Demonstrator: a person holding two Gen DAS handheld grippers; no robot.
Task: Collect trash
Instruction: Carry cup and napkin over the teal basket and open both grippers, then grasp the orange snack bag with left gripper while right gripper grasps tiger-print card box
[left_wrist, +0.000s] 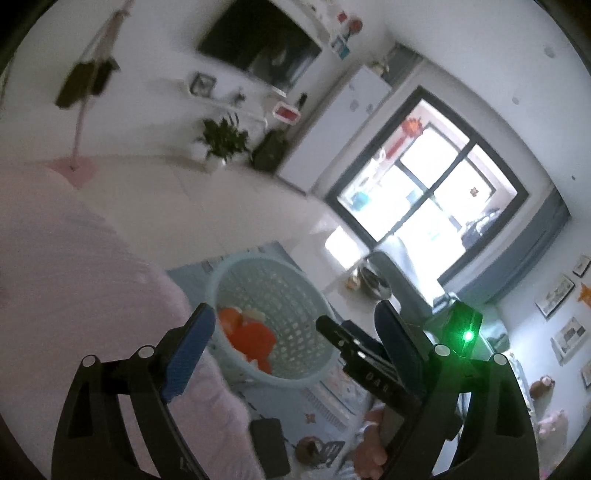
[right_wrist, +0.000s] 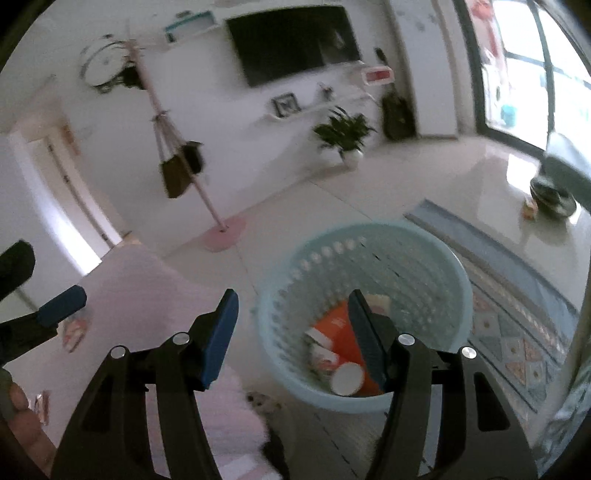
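The pale blue basket (right_wrist: 365, 314) stands on the floor, just beside the pink bedcover (right_wrist: 155, 295). Inside it lie an orange packet (right_wrist: 338, 326) and a paper cup (right_wrist: 346, 378). Above the basket, the right gripper (right_wrist: 291, 332) has its jaws apart with nothing between them. The left gripper (left_wrist: 295, 347) gapes wide beside the basket, also empty. I'd say the drop is made; best lift both straight clear of the basket's rim before seeking more trash.
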